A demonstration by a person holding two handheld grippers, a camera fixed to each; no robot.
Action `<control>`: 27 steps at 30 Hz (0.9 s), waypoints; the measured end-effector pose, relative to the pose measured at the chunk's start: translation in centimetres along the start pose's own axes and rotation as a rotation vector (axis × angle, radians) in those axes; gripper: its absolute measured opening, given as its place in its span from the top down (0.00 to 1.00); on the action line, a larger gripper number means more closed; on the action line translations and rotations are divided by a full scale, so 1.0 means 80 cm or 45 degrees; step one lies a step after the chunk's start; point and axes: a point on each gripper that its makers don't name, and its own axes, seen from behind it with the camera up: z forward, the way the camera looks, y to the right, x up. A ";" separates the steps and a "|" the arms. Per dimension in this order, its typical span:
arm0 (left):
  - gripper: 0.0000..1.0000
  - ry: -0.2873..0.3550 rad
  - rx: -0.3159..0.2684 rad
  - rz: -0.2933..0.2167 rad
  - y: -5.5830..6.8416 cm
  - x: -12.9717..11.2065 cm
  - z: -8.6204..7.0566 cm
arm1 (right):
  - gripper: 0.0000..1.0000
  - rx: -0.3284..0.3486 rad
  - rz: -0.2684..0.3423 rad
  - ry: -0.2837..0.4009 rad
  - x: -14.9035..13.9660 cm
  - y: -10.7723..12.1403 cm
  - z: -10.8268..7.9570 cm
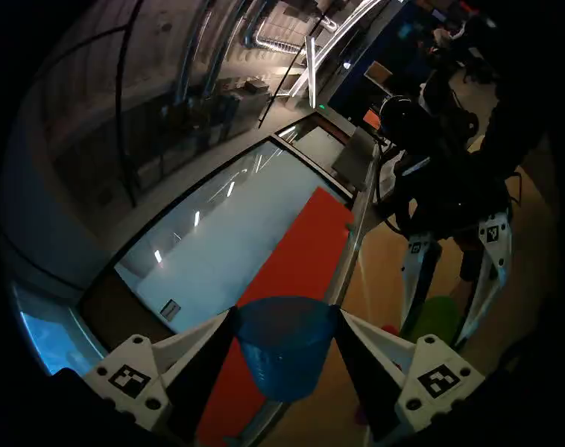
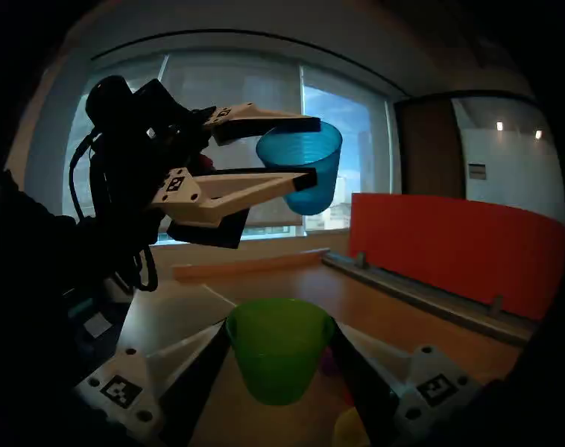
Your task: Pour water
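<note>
**Q:** What lies between the jaws of the left gripper point(image 1: 286, 316)?

**A:** A blue cup point(image 1: 286, 357), clamped at its sides by both fingers.

**Q:** And the right gripper point(image 2: 279, 326)?

**A:** Its jaws are closed on a green cup point(image 2: 276, 365), rim uppermost. Beyond and above these jaws, the blue cup is held over the wooden table point(image 2: 387, 302).

The left gripper point(image 1: 285, 313) is held high, above and ahead of the right, and is rolled to a tilt. Its fingers clamp a blue cup point(image 1: 286, 350). The right gripper point(image 2: 279, 325) sits lower, fingers pressed on a green cup point(image 2: 276, 357).
</note>
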 end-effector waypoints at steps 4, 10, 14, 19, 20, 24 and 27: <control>0.11 -0.005 0.006 0.035 -0.002 -0.001 0.002 | 0.08 0.001 -0.001 0.004 0.001 0.001 0.001; 0.11 -0.011 0.007 0.096 -0.002 0.001 0.004 | 0.08 0.001 -0.001 0.010 0.003 0.001 0.002; 0.11 -0.006 0.006 0.127 0.000 0.004 0.004 | 0.08 0.005 -0.006 0.011 0.004 0.000 0.002; 0.11 -0.001 0.007 0.160 0.001 0.008 0.005 | 0.08 0.005 -0.018 0.011 0.005 -0.001 0.002; 0.11 0.001 0.008 0.169 0.000 0.009 0.005 | 0.08 0.006 -0.020 0.011 0.005 -0.002 0.001; 0.11 0.003 0.013 0.197 0.002 0.011 0.004 | 0.08 0.007 -0.025 0.013 0.005 -0.003 0.001; 0.11 0.002 0.011 0.208 0.004 0.012 0.004 | 0.08 0.008 -0.025 0.012 0.004 -0.003 0.001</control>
